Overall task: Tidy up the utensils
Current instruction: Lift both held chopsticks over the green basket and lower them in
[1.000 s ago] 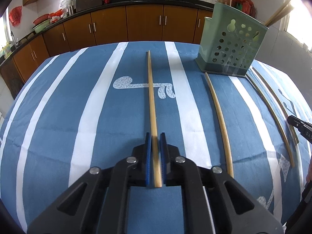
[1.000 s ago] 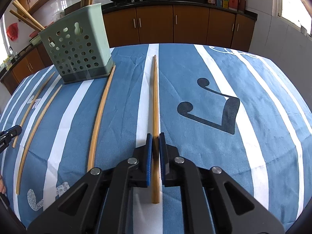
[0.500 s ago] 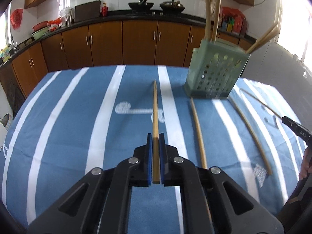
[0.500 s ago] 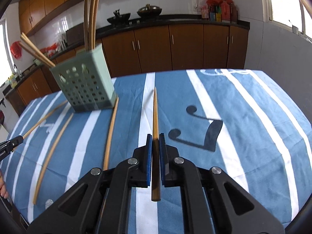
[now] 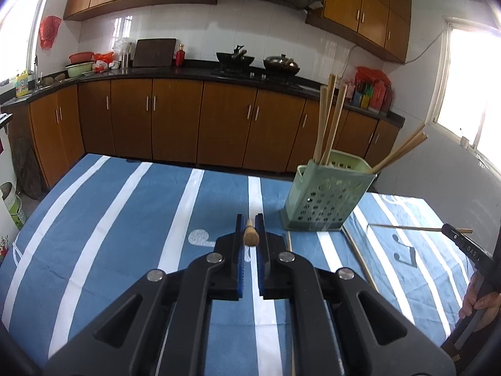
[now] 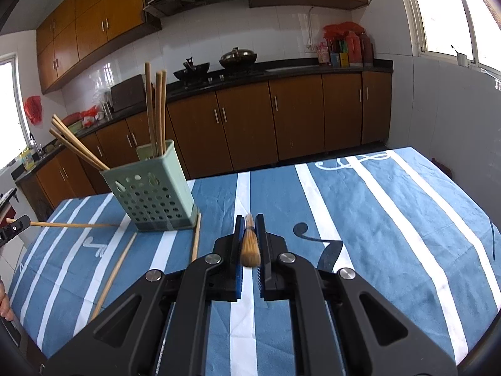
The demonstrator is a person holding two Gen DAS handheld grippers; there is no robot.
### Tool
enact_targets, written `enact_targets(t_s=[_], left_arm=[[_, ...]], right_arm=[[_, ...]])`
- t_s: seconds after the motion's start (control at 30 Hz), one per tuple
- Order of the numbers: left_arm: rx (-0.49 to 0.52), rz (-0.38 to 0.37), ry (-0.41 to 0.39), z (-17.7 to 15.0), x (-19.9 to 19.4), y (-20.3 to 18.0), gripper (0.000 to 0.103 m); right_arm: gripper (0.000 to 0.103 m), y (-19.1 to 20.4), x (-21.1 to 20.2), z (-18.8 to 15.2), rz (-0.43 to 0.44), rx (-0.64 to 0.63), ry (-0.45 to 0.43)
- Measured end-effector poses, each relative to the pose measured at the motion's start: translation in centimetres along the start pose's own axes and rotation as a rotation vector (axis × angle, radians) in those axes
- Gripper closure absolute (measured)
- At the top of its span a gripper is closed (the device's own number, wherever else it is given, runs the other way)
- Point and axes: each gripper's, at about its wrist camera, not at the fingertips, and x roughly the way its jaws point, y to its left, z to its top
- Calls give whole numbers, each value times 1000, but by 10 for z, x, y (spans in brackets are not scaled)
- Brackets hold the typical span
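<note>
My left gripper [image 5: 250,219] is shut on a wooden chopstick [image 5: 250,237] lifted off the table and pointing forward, seen end-on. My right gripper [image 6: 249,221] is shut on another chopstick [image 6: 250,246], also lifted. The green perforated utensil holder [image 5: 325,200] stands on the blue striped tablecloth, right of the left gripper and left of the right gripper [image 6: 153,200]. It holds several chopsticks [image 6: 155,109]. Loose chopsticks lie on the cloth beside it [image 6: 114,277] [image 5: 358,253].
The table's far edge [image 5: 188,164] faces brown kitchen cabinets [image 5: 175,125]. The right gripper and its chopstick show at the right in the left wrist view [image 5: 451,231]; the left gripper shows at the left in the right wrist view [image 6: 14,228].
Both grippers have risen and tilted up, lifting their chopsticks off the cloth. The holder now appears lower and farther in both views.
</note>
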Motion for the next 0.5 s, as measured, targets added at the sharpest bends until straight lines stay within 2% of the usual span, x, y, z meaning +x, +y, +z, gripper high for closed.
enact_targets(t_s=[0.33, 0.5], left_arm=[[-8, -4, -34, 11, -7, 0, 96], [7, -34, -52, 21, -17, -6, 96]], right_arm=[[96, 3, -13, 14, 21, 7, -51], [96, 9, -21, 24, 41, -2, -76]])
